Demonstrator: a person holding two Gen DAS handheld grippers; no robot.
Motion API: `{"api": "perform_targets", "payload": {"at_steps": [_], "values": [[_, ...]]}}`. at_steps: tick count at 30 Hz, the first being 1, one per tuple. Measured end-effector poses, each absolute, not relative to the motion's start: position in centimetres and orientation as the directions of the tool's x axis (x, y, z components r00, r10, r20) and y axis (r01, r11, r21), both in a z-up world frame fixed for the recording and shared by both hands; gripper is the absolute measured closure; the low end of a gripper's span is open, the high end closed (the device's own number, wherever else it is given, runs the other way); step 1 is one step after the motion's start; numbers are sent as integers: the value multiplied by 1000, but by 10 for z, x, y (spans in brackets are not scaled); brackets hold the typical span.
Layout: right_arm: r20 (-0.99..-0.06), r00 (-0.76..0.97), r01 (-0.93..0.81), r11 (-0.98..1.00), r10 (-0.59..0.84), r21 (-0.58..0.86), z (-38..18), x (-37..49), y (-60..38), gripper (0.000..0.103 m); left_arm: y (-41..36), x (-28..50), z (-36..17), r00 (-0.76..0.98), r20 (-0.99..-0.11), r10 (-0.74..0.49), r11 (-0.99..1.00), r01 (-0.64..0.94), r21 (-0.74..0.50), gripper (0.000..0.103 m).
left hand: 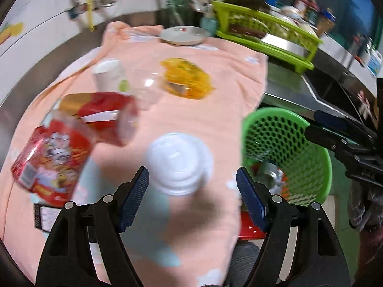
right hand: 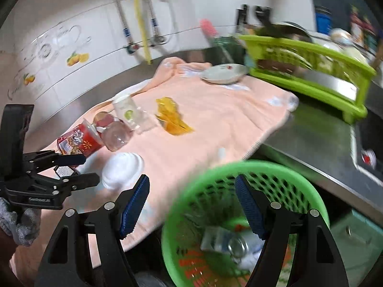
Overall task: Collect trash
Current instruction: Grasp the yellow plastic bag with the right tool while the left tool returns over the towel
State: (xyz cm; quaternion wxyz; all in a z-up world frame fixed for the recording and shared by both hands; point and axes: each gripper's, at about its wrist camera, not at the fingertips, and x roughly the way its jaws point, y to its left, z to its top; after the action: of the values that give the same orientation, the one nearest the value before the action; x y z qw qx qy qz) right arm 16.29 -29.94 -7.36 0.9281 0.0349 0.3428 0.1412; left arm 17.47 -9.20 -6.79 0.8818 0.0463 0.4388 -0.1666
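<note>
My left gripper (left hand: pixel 192 201) is open and empty above a white plastic lid (left hand: pixel 180 163) on the peach towel (left hand: pixel 215 100). Left of the lid lie two red snack cups (left hand: pixel 55 160), a clear cup (left hand: pixel 146 88), a white cup (left hand: pixel 107 74) and a yellow wrapper (left hand: pixel 186 79). My right gripper (right hand: pixel 191 205) is open and empty above the green mesh basket (right hand: pixel 275 167), which holds a crushed clear bottle (right hand: pixel 227 241) and wrappers. The basket (left hand: pixel 299 119) also shows in the left wrist view. The left gripper (right hand: pixel 83 169) shows open in the right wrist view, beside the lid (right hand: pixel 122 169).
A lime dish rack (right hand: pixel 311 62) with dishes stands at the back right on the steel counter (right hand: pixel 311 129). A white plate (right hand: pixel 222 73) sits on the towel's far edge. The tiled wall with pipes (right hand: pixel 143 24) runs behind. A black stove (left hand: pixel 335 91) lies right.
</note>
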Motion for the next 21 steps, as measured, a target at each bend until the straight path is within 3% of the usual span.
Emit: {"api": "perform_targets", "payload": {"at_steps": [21], "values": [[-727, 622, -413, 911, 290, 10, -104, 328, -202, 34, -44, 183, -88, 547, -803, -234, 955, 286, -83, 28]]}}
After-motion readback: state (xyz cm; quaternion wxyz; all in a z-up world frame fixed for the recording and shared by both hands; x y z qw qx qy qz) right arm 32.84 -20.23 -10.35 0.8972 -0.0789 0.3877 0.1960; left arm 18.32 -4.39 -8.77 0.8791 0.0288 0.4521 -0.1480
